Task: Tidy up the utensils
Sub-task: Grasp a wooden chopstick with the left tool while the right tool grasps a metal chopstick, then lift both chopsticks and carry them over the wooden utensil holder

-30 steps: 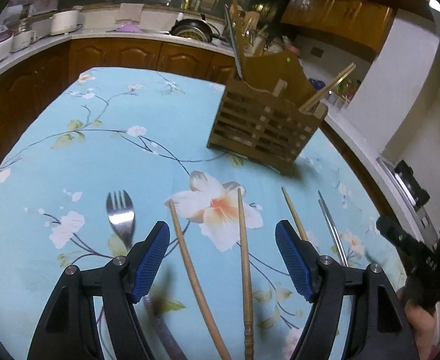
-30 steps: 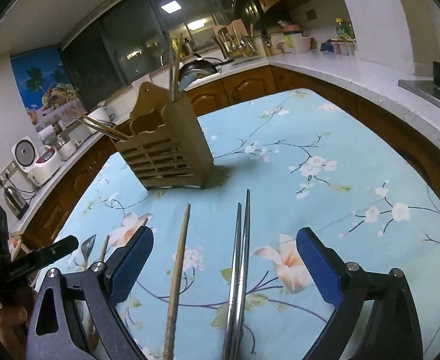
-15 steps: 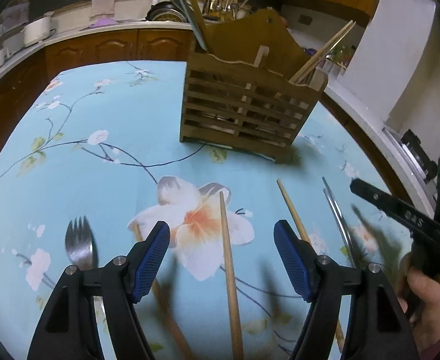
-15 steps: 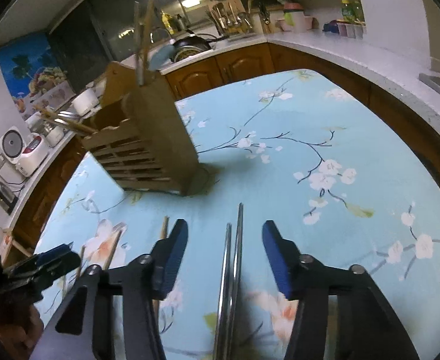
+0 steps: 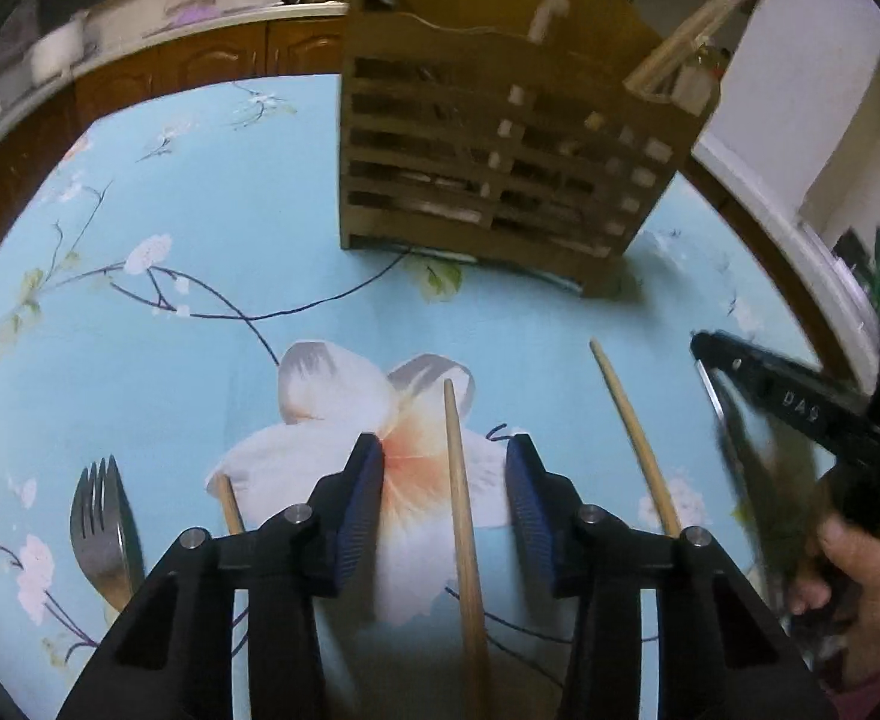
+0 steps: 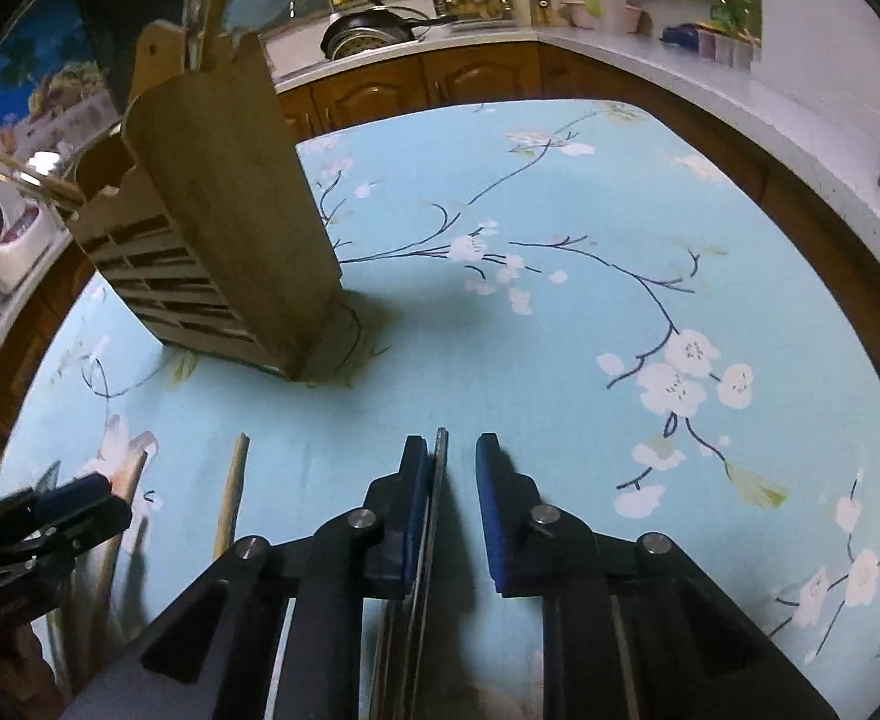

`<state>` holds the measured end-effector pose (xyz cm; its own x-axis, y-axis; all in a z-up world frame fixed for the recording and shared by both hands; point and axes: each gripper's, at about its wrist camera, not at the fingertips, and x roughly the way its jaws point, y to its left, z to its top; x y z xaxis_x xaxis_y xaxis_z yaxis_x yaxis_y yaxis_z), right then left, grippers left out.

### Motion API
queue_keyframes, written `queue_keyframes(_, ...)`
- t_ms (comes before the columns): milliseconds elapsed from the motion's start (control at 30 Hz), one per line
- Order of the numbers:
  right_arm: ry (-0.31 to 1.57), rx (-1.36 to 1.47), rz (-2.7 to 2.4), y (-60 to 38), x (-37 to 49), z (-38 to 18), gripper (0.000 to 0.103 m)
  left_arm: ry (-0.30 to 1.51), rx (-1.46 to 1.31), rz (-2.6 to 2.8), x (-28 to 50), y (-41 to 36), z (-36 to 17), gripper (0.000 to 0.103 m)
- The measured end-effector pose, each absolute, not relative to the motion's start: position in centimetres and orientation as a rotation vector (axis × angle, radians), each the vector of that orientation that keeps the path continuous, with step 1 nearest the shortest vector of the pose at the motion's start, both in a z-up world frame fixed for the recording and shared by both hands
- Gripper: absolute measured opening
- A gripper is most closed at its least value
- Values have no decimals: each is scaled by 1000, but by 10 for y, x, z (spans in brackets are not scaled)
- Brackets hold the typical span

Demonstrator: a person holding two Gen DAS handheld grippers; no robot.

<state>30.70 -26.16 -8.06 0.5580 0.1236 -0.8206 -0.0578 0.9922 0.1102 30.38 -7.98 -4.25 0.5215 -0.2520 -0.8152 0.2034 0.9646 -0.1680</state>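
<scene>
1. The left gripper [image 5: 444,483] hangs low over the table [image 5: 212,192], its blue pads spread with a clear gap on both sides of a wooden chopstick [image 5: 462,516] lying between them; neither pad touches it.
2. A second wooden chopstick [image 5: 631,432] lies just right of that gripper, and a third [image 5: 230,507] pokes out by its left finger. A metal fork [image 5: 101,519] lies farther left, tines pointing away.
3. The right gripper [image 6: 450,483] straddles a pair of metal chopsticks [image 6: 437,492]. They sit against its left pad; a gap remains to the right pad, so the jaws are narrowed but not clamped.
4. The wooden utensil holder [image 6: 224,210] stands upright on the floral cloth beyond both grippers, with utensils sticking out of its top.
</scene>
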Motion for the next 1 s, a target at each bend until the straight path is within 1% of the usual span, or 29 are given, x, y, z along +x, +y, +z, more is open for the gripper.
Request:
queue_keyframes(67,968,6,100,-253,306,-82,17,977,-21,-267,304,-86,-44,24)
queue_keyframes(100,965,-15,102,-250,305,-82,14,976,-11,-268,303,-89,-45,21)
queue_keyframes(133,965,-28,111,-248,305,-82,12,974,-1,-269,304,-91,-46,14)
queue_keyframes(167,965,-27,118,-248,304,-81,7,974,3,-269,304,-91,-46,6)
queue_keyframes(367,957,56,129,-252,304,-78,4,981,-52,-289,305,-82,-44,4)
queue_keyframes(500,905,125,147,-262,293,-58,4,971,-116,-307,301,-68,-36,3)
queue_keyframes(733,794,207,185,-274,267,-9,4,878,-206,-358,279,-48,3,3)
queue_keyframes(1000,671,226,211,-271,235,42,4,753,-285,-405,240,-19,49,3)
